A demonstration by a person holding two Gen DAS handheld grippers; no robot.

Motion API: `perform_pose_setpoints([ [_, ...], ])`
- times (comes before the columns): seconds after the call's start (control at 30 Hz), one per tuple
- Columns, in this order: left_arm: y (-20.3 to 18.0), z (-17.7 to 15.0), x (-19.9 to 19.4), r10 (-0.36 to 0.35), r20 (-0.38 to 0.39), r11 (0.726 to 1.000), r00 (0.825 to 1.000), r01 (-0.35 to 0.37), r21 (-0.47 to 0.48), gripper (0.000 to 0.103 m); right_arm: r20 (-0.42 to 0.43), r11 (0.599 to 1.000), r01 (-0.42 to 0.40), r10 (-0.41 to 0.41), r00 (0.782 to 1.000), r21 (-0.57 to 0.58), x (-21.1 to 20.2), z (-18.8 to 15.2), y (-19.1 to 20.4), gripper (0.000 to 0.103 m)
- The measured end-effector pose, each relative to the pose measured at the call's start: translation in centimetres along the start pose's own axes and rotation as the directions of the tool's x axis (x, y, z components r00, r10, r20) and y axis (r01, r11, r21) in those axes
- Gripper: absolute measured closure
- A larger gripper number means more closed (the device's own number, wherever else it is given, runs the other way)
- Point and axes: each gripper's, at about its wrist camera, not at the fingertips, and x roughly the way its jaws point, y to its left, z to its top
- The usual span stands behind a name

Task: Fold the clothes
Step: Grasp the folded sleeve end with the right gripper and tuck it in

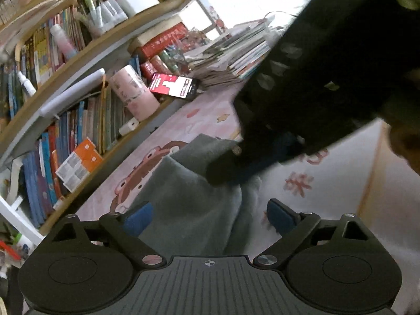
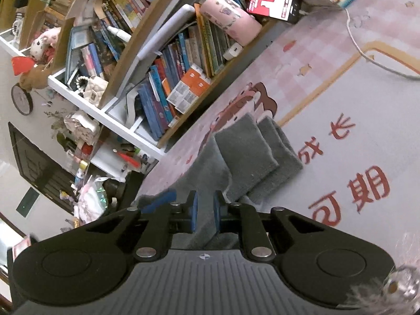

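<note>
grey garment (image 2: 252, 155) pinched in right tongs (image 2: 204, 214) (left tongs (image 1: 208, 216) spread).

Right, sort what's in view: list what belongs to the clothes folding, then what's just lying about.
Belongs to the job:
- grey garment, on the mat
- right hand-held gripper, shut on the garment
- left hand-held gripper, open over it

Lying about:
- phone
- pink roll
- bookshelf
- stack of books
- white cable
- play mat
</note>
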Motion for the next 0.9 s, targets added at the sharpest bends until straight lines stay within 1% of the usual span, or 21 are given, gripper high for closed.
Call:
perform_pose_setpoints([
  [0.07, 0.1, 0.3, 0.4, 0.000, -0.009, 1.000, 1.000, 0.000, -0.002, 0.012, -0.002, 1.000, 0.019, -0.019, 1.000, 0.017, -0.5, 0.1, -0.4, 0.086],
  [0.1, 0.1, 0.3, 0.5, 0.000, -0.011, 1.000, 1.000, 0.000, 0.000, 0.012, -0.002, 0.999, 0.035, -0.035, 0.999, 0.025, -0.8, 0.2, -0.6, 0.077],
  [0.13, 0.0, 0.2, 0.4, 0.002, -0.009, 1.000, 1.000, -0.002, 0.002, 0.012, 0.000, 0.999, 0.049, -0.049, 0.999, 0.021, -1.1, 0.3, -0.7, 0.062],
  [0.17, -0.1, 0.1, 0.4, 0.003, -0.008, 1.000, 1.000, -0.003, 0.003, 0.012, 0.002, 0.998, 0.064, -0.064, 0.998, 0.018, -1.4, 0.4, -0.8, 0.057],
  [0.2, -0.2, 0.0, 0.3, 0.003, -0.005, 1.000, 1.000, -0.003, 0.005, 0.012, 0.004, 0.997, 0.079, -0.079, 0.997, 0.014, -1.6, 0.5, -0.8, 0.054],
  [0.3, -0.6, -0.1, 0.0, -0.006, 0.005, 1.000, 1.000, 0.006, 0.014, 0.012, 0.000, 0.994, 0.110, -0.110, 0.994, 0.004, -1.7, 0.8, -1.1, 0.055],
  [0.37, -0.8, -0.1, -0.1, -0.007, 0.008, 1.000, 1.000, 0.007, 0.025, 0.012, -0.028, 0.993, 0.116, -0.116, 0.993, 0.002, -0.9, 0.8, -1.2, 0.058],
  [0.43, -0.9, 0.0, -0.1, -0.009, 0.009, 0.999, 1.000, 0.009, 0.033, 0.012, -0.050, 0.992, 0.126, -0.127, 0.991, -0.019, 0.2, 0.7, -1.0, 0.065],
  [0.47, -0.8, 0.0, 0.0, -0.016, 0.006, 1.000, 1.000, 0.016, 0.025, 0.012, -0.061, 0.991, 0.131, -0.132, 0.989, -0.030, 0.7, 0.7, -0.9, 0.066],
  [0.53, -0.4, 0.1, 0.1, -0.029, 0.000, 1.000, 1.000, 0.029, 0.009, 0.012, -0.072, 0.992, 0.121, -0.123, 0.990, -0.032, 1.7, 0.7, -0.8, 0.068],
  [0.6, 0.0, 0.1, 0.4, -0.042, -0.007, 0.999, 0.999, 0.042, -0.013, 0.012, -0.054, 0.996, 0.090, -0.091, 0.994, -0.026, 1.8, 0.9, -0.6, 0.078],
  [0.63, 0.1, 0.2, 0.6, -0.041, -0.010, 0.999, 0.999, 0.041, -0.017, 0.012, -0.045, 0.997, 0.073, -0.074, 0.996, -0.024, 1.8, 1.0, -0.5, 0.080],
  [0.67, 0.2, 0.2, 0.7, -0.040, -0.014, 0.999, 0.999, 0.040, -0.020, 0.016, -0.036, 0.998, 0.057, -0.058, 0.998, -0.021, 1.8, 1.1, -0.4, 0.081],
  [0.7, 0.3, 0.3, 0.9, -0.039, -0.018, 0.999, 0.999, 0.038, -0.024, 0.023, -0.026, 0.999, 0.041, -0.041, 0.999, -0.019, 1.8, 1.2, -0.3, 0.081],
  [0.73, 0.4, 0.4, 1.1, -0.036, -0.022, 0.999, 0.999, 0.036, -0.028, 0.026, -0.017, 1.000, 0.024, -0.025, 1.000, -0.017, 1.8, 1.3, -0.2, 0.082],
  [0.77, 0.5, 0.5, 1.4, -0.031, -0.027, 0.999, 0.999, 0.030, -0.033, 0.032, -0.007, 1.000, 0.008, -0.008, 1.000, -0.015, 1.9, 1.4, -0.1, 0.082],
  [0.8, 0.5, 0.6, 1.7, -0.024, -0.033, 0.999, 0.999, 0.022, -0.039, 0.038, -0.005, 1.000, 0.006, -0.006, 1.000, -0.028, 1.8, 1.5, 0.2, 0.082],
  [0.9, 0.7, 0.9, 2.6, 0.012, -0.050, 0.999, 0.999, -0.014, -0.046, 0.051, -0.001, 0.999, 0.003, -0.003, 1.000, -0.054, 1.7, 1.5, 1.2, 0.082],
])
